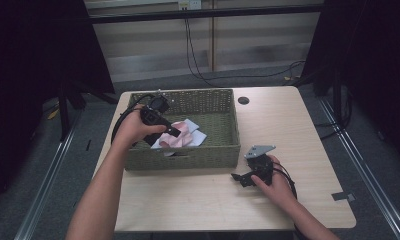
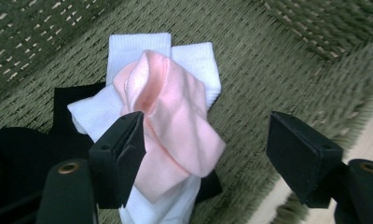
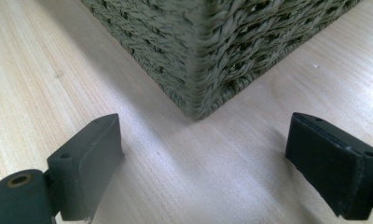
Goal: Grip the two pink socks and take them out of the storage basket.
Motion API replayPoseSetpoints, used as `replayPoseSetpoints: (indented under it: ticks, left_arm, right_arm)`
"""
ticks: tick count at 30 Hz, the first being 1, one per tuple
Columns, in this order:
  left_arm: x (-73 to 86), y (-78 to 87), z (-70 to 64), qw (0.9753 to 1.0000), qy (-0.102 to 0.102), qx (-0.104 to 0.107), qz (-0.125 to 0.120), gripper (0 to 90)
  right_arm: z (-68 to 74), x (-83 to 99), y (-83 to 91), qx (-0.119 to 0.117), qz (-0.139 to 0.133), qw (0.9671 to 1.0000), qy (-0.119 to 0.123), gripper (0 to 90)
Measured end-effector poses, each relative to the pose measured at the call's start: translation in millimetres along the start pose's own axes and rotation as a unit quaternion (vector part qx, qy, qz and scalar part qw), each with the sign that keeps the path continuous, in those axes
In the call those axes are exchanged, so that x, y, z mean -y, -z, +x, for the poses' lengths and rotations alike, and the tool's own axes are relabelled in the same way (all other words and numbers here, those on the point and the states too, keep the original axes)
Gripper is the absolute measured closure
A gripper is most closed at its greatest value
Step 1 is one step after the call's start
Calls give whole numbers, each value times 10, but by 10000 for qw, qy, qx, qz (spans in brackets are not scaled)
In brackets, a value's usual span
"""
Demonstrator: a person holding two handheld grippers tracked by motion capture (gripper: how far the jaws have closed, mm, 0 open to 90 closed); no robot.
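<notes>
pink sock (image 2: 175, 121) is lying on the white socks (image 2: 194, 65) and something black down in the green woven basket (image 1: 215, 150). my left gripper (image 2: 205, 154) hangs right over it, jaws wide, holding nothing. so i reckon the drop's done or the grab's not started. right gripper (image 1: 244, 177) rests on the table (image 1: 288, 125) by the basket corner, jaws wide too. no labels readable anywhere.
</notes>
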State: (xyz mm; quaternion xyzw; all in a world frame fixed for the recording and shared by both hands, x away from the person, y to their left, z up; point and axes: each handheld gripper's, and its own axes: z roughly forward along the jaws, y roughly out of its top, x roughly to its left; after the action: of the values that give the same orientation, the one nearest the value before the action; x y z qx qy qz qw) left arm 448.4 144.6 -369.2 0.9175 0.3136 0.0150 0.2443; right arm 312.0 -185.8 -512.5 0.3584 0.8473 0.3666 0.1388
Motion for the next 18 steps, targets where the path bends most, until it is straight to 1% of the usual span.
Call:
replayPoseSetpoints:
  ticks: [1, 2, 6, 8, 9, 11, 12, 13, 14, 16, 17, 18]
  left_arm:
    - [-8, -47, 33, 10000, 53, -20, 21, 294]
    - [-8, -47, 33, 10000, 53, -20, 21, 303]
    - [-27, -138, 77, 9999, 105, -29, 78, 321]
    - [-34, -183, 89, 9998, 78, -46, 168, 337]
    - [-34, -231, 103, 9997, 70, -94, 233, 349]
    - [-35, -254, 112, 9996, 47, -136, 258, 370]
    - [-32, -298, 133, 9994, -3, -155, 325, 375]
    - [-32, -298, 133, 9994, -3, -155, 325, 375]
    - [-22, -342, 152, 9990, -8, -193, 404, 375]
    - [-10, -371, 169, 9991, -5, -214, 374, 375]
    - [7, -411, 186, 9991, 118, -195, 364, 378]
    - [23, -444, 201, 9991, 154, -155, 364, 380]
  right_arm:
    - [1, 0, 0, 1, 2, 10000, -7, 101]
    - [1, 0, 0, 1, 2, 10000, -7, 101]
    - [0, 0, 0, 0, -2, 10000, 4, 101]
    - [0, 0, 0, 0, -2, 10000, 2, 101]
    - [0, 0, 0, -1, -1, 10000, 1, 101]
    - [0, 0, 0, 1, 1, 10000, 2, 101]
    - [0, 0, -1, -3, -1, 10000, 2, 101]
    - [0, 0, -1, -3, -1, 10000, 2, 101]
    - [0, 0, -1, -4, -2, 10000, 4, 101]
    - [0, -1, 0, 1, 2, 10000, 5, 101]
    - [0, -1, -1, -6, -1, 10000, 2, 101]
    - [0, -1, -1, -2, 0, 10000, 4, 101]
